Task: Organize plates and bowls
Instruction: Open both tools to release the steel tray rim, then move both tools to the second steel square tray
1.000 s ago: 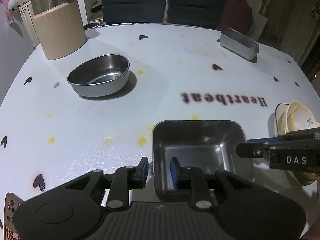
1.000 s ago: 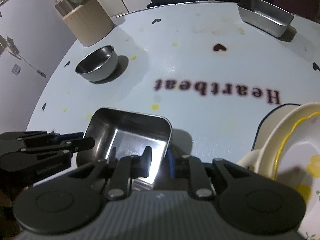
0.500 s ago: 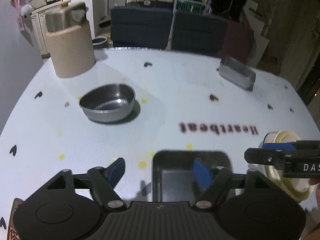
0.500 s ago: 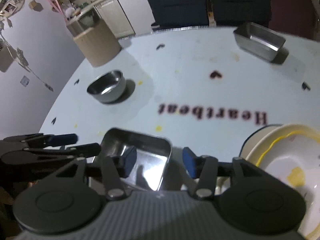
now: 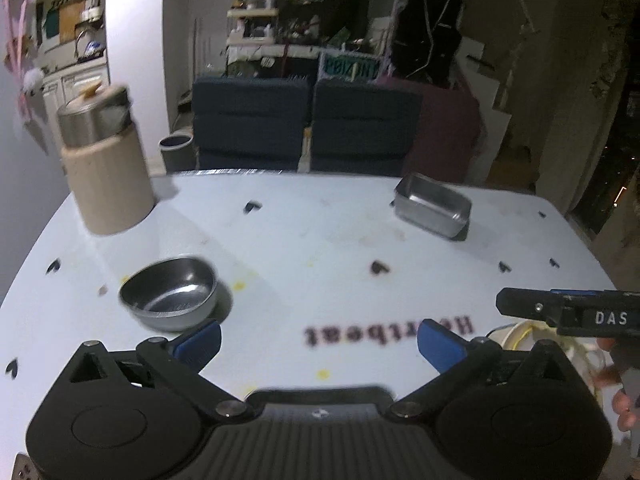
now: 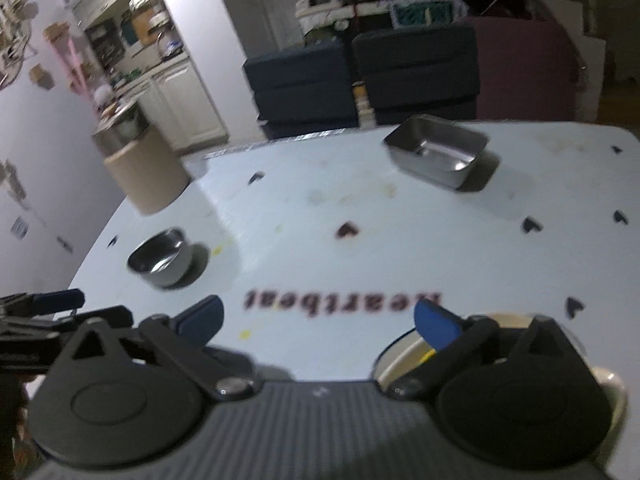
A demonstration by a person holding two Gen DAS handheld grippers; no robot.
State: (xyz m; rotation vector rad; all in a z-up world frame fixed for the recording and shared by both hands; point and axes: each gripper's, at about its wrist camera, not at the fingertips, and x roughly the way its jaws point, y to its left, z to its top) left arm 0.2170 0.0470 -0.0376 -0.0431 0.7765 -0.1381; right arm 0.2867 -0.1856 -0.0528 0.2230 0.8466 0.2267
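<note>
My left gripper (image 5: 318, 338) is wide open and empty, raised above the white table (image 5: 320, 240). My right gripper (image 6: 318, 320) is wide open and empty too. A round steel bowl (image 5: 170, 298) sits left of centre; it also shows in the right wrist view (image 6: 160, 256). A rectangular steel dish (image 5: 432, 204) stands at the far right, seen also in the right wrist view (image 6: 438, 156). Stacked cream bowls (image 6: 404, 356) lie under my right gripper's right finger; their rim (image 5: 516, 334) shows at right in the left wrist view. The square steel dish is hidden below both grippers.
A beige canister with a steel pot on top (image 5: 104, 160) stands at the far left corner (image 6: 140, 160). Dark blue chairs (image 5: 304, 124) stand behind the table's far edge. The right gripper's tip (image 5: 568, 312) crosses the left wrist view at right.
Both grippers opened, let go of the square steel dish and rose and tilted up; the dish has dropped out of view beneath them.
</note>
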